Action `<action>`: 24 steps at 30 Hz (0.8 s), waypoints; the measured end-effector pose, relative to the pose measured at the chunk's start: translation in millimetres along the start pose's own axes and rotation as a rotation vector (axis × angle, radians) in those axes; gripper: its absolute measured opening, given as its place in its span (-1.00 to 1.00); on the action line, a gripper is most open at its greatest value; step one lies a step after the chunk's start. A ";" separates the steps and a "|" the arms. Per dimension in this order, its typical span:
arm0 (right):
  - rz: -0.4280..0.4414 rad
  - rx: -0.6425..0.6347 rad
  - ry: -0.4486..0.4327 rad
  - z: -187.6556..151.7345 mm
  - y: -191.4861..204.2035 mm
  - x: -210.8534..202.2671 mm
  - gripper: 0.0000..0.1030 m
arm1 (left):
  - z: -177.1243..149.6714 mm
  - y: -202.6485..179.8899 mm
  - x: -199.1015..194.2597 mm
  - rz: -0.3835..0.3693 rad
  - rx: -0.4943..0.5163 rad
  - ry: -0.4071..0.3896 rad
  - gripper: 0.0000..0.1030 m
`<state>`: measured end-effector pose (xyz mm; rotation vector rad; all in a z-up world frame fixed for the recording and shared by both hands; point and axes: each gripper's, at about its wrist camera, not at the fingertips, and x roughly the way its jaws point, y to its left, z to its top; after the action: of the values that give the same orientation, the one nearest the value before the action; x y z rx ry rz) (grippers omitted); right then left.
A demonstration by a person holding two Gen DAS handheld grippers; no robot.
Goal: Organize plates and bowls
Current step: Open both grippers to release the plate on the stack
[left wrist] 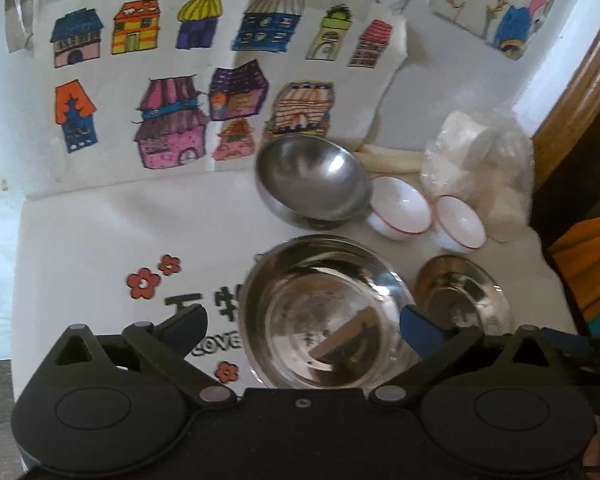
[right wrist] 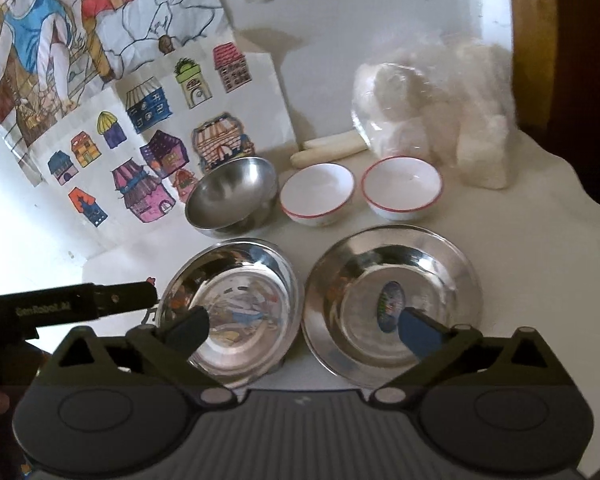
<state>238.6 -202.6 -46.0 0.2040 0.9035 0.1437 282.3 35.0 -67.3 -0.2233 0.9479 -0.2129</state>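
five dishes sit apart on the table [right wrist: 540, 248], nothing stacked; both grippers, left [left wrist: 304, 330] and right [right wrist: 302, 330], hover with fingers spread and empty, the next grasp likely the steel plate [right wrist: 392, 304] at twelve o'clock of the right gripper.

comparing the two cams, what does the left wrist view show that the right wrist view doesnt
Only the left wrist view shows the red flower stickers and black lettering on the table.

Only the right wrist view shows the sticker in the right steel plate, the drawing of a child in blue, and the left tool's body from the side.

Both show the tilted steel bowl, the left steel plate, two red-rimmed white bowls, the plastic bag, the house drawings, and an open tool in front.
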 end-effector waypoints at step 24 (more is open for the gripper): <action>-0.180 -0.103 0.112 1.5 -73.1 -16.3 1.00 | -41.1 -72.6 -0.7 -0.162 0.038 0.024 0.99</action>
<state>232.6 -277.2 -49.9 0.0182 1.0188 0.0348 242.2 -38.1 -69.5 -0.2633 0.9488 -0.3834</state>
